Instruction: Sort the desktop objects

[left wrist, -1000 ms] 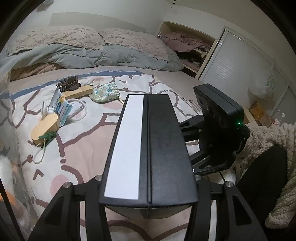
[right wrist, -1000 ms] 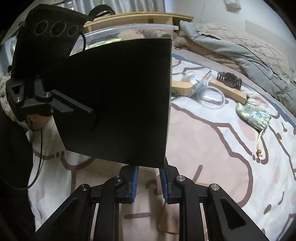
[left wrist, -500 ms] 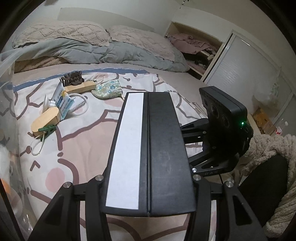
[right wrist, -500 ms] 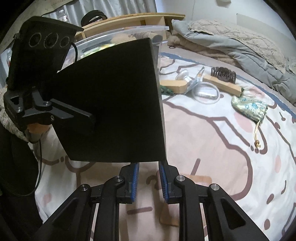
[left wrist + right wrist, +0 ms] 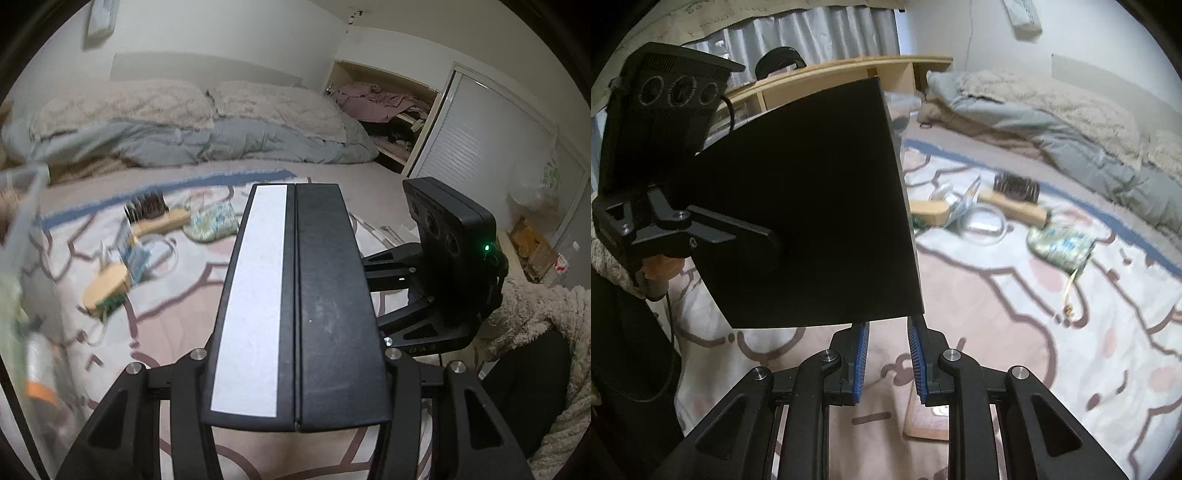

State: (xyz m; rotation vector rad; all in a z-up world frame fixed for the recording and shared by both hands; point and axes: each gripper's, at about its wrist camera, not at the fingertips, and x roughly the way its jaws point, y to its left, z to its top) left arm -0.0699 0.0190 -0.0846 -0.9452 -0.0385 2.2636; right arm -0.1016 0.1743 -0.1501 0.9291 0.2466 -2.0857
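Black box (image 5: pixel 325 295) is held off the bed (image 5: pixel 1071 350), over the patterned sheet and well apart from the loose items (wooden brush (image 5: pixel 1015 203), patterned pouch (image 5: pixel 1060 243)).

Left gripper (image 5: pixel 295 354): fingers are clamped across the box's thickness, one on each broad face, near one end. Most of the length is cantilevered forward.

Right gripper (image 5: pixel 886 332): blue pads are parted by a narrow gap with the sheet visible between them. The tips are hidden behind the box's lower edge, so it cannot be told whether anything is pinched.

Handling, judged:
- Shell looks rigid, so no crush risk is expected.
- Faces look smooth and matte, so slip or pivot in the pads is likely under tilt.
- Weight is unknown. An end grip means leverage on the pads.
- A hold nearer mid-length is preferred, or the free end supported by the second gripper.
- Contents, if any, may shift, so it is best kept level.
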